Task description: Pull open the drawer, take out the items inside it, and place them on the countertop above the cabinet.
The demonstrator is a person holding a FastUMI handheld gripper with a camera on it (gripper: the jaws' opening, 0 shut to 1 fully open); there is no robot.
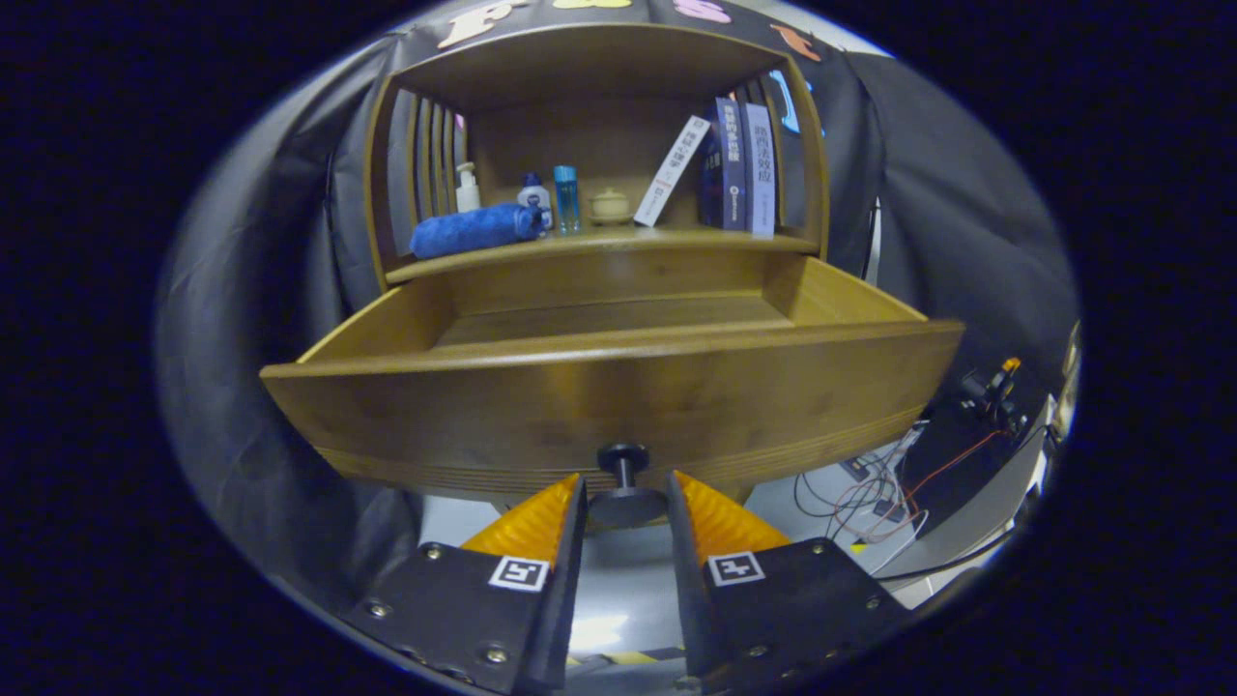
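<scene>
Black cloth backs a wooden cabinet (599, 145); its drawer (609, 387) stands pulled out. The gripper (623, 503) clasps the knob (623, 478) at the front's lower edge. Next, probably: let go, reach inside; contents hidden.

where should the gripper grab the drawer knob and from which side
Grip the knob on its round cap, coming straight in from the front of the drawer. It stands out on a narrow stem, so the gripper fingers, already flanking it left and right, can close across the cap.

Countertop (676, 242) carries blue towel roll (474, 230), bottles (565, 198), jar (611, 205), books (739, 164)
</scene>
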